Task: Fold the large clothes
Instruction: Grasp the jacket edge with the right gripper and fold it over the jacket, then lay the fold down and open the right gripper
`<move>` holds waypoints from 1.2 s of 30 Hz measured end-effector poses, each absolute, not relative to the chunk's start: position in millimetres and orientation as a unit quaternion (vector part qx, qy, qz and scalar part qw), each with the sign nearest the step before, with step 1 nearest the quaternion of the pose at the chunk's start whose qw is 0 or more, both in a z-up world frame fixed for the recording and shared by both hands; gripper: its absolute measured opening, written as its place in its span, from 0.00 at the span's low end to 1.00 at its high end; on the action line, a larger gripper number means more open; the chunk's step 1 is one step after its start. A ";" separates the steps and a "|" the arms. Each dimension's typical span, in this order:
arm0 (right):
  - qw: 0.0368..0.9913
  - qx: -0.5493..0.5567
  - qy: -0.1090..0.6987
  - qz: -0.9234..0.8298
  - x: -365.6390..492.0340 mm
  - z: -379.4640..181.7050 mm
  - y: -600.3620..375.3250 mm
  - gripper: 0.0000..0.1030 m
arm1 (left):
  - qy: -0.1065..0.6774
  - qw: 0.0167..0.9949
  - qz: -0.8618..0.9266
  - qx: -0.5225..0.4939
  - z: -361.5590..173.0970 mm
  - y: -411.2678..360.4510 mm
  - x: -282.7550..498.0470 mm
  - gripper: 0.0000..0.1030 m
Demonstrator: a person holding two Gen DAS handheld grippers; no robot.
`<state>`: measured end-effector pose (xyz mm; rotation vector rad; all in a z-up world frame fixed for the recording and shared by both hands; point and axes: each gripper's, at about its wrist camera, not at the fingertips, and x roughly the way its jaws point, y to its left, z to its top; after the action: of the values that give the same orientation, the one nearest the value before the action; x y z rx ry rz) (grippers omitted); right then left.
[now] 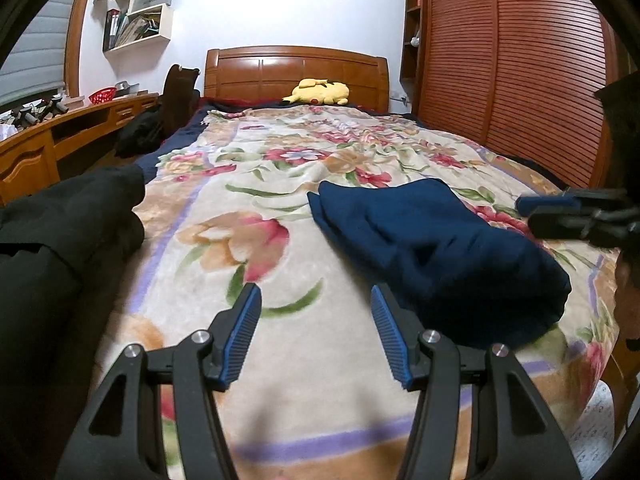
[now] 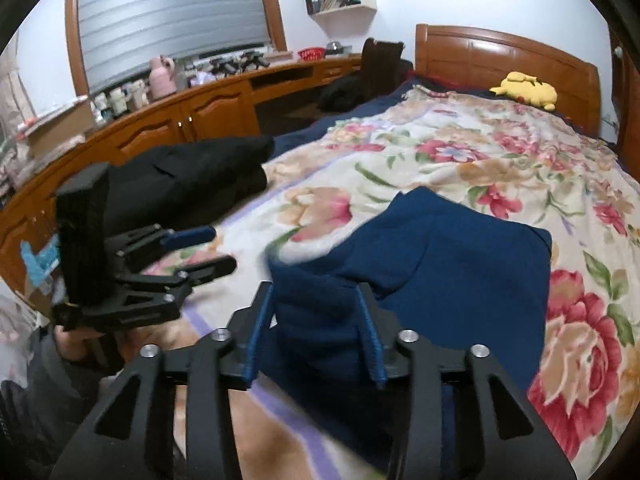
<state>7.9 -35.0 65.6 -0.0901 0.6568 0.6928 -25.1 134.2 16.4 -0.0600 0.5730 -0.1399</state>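
A bed takes up most of the room, covered by a cream floral blanket with pink and orange blooms and a lilac stripe near its edge. The navy garment lies folded in a thick bundle on the blanket's near right part. A heap of black clothing sits at the bed's left edge. At the wooden headboard rests a yellow plush toy. A long wooden desk runs under the shuttered window, cluttered with bottles, and slatted wardrobe doors close the right side. White wall shelves hold books.

The left gripper hovers over bare blanket, its 2 jaws apart with nothing between them. The right gripper has a fold of the navy garment between its spread jaws; whether the pads still press it I cannot tell.
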 end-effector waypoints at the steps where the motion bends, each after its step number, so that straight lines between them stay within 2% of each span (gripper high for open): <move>1: 0.892 -0.040 0.306 0.329 4.5 71.6 -42.5 0.46 | 0.282 0.956 -0.071 -0.028 16.4 132.4 -24.6 0.54; 6: 0.917 -0.055 0.288 0.269 2.9 75.6 -70.4 0.47 | 0.279 0.957 -0.077 -0.026 19.5 124.5 -26.4 0.54; 13: 0.885 -0.111 0.376 0.252 15.8 6.7 -71.7 0.47 | 0.274 0.957 -0.085 -0.028 20.8 121.7 -32.6 0.55; 17: 0.880 -0.129 0.381 0.252 4.9 -25.5 -66.0 0.47 | 0.275 0.957 -0.090 -0.034 19.5 122.8 -37.3 0.55; 36: 0.892 -0.104 0.357 0.259 6.8 -11.9 -76.7 0.46 | 0.314 0.940 -0.131 -0.025 -7.0 95.0 -55.5 0.55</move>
<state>6.8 -76.7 -11.9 -0.2150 0.7403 0.5365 -55.5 95.0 -7.0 -0.0513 0.6406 -0.2681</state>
